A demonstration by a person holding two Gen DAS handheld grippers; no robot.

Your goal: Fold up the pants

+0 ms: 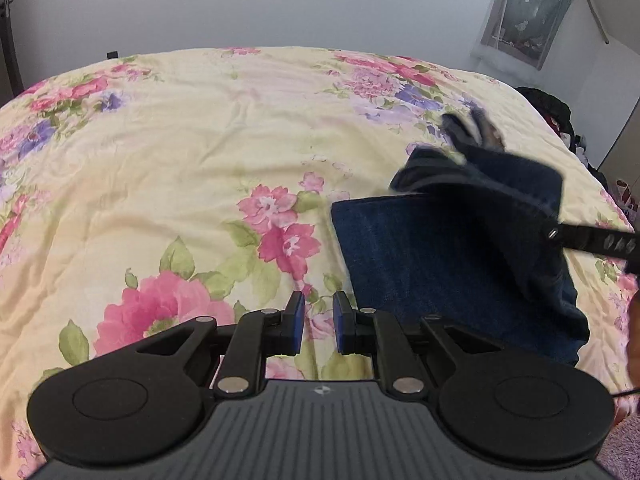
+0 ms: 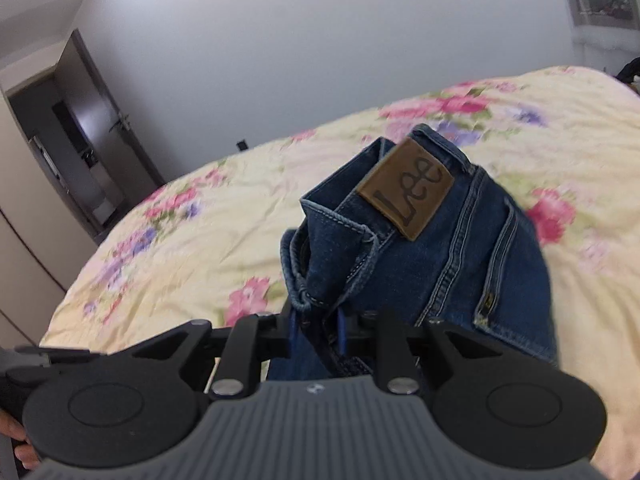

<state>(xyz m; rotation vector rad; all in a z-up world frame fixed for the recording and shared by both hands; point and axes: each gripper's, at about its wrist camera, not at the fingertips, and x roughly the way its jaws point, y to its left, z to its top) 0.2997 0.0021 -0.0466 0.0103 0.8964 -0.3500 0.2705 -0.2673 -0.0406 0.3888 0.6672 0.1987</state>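
Left gripper (image 1: 319,322): jaws a little apart, nothing between them, hovering low over the flowered bedspread (image 1: 160,160). The jeans (image 1: 448,264) lie just to its right, partly folded on the bed, near edge close beside the right jaw but not touching it.

Right gripper (image 2: 316,330): jaws pinching a bunched fold of the waistband (image 2: 320,232), with denim filling the gap between the blue pads. It holds that end of the jeans lifted off the bedspread, leather patch (image 2: 406,188) and back pocket (image 2: 496,248) facing the camera. The left view shows the lifted flap hanging over the flat lower layer; it's blurred, so it's likely in motion.

Key relation: the jeans' long axis runs away from both grippers toward the far right of the bed. The right hand already has the waist; the left is empty and nearest the flat folded edge. My read is the next move is the right laying the waist down over the lower layer, with the left free to pin or square that near edge. Risk: the bunched waistband lands crooked.
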